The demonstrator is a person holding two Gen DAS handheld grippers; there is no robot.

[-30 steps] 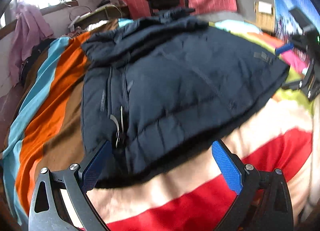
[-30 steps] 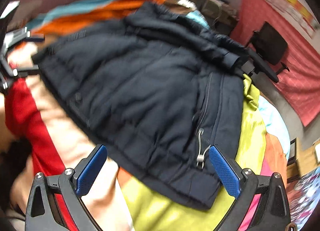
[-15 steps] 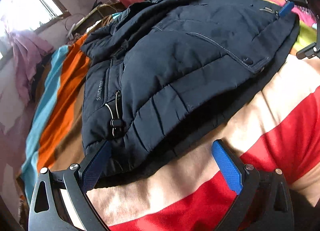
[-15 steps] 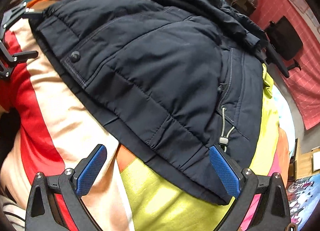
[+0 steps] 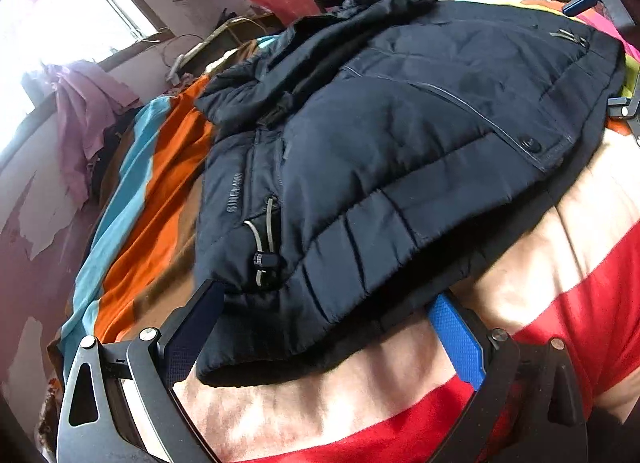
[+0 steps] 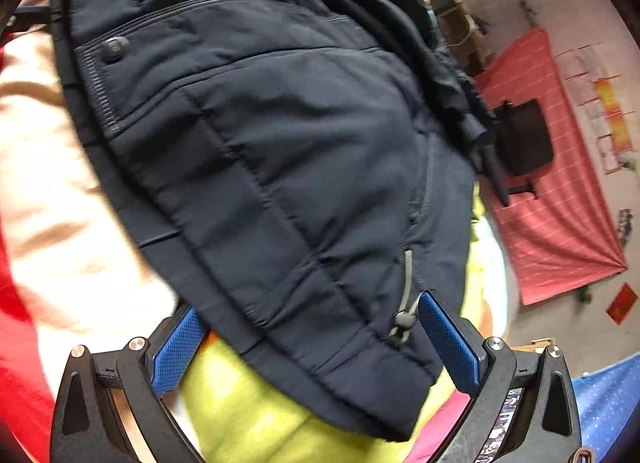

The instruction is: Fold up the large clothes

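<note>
A dark navy padded jacket lies folded on a striped bedspread. My left gripper is open, low over the bed, with the jacket's bottom hem corner between its fingers. Its drawcord toggle lies just ahead. My right gripper is open too, its blue pads either side of the jacket's other hem corner and its cord stopper. The right gripper's tip also shows at the left wrist view's right edge.
The bedspread has orange, turquoise and brown stripes on the left, cream and red in front, and yellow-green under the right gripper. A black office chair stands before a red checked cloth. Pink clothes hang by the window.
Both grippers have dropped and moved forward to the jacket's hem, so its corners now lie between their open fingers. The jacket itself has not moved.
</note>
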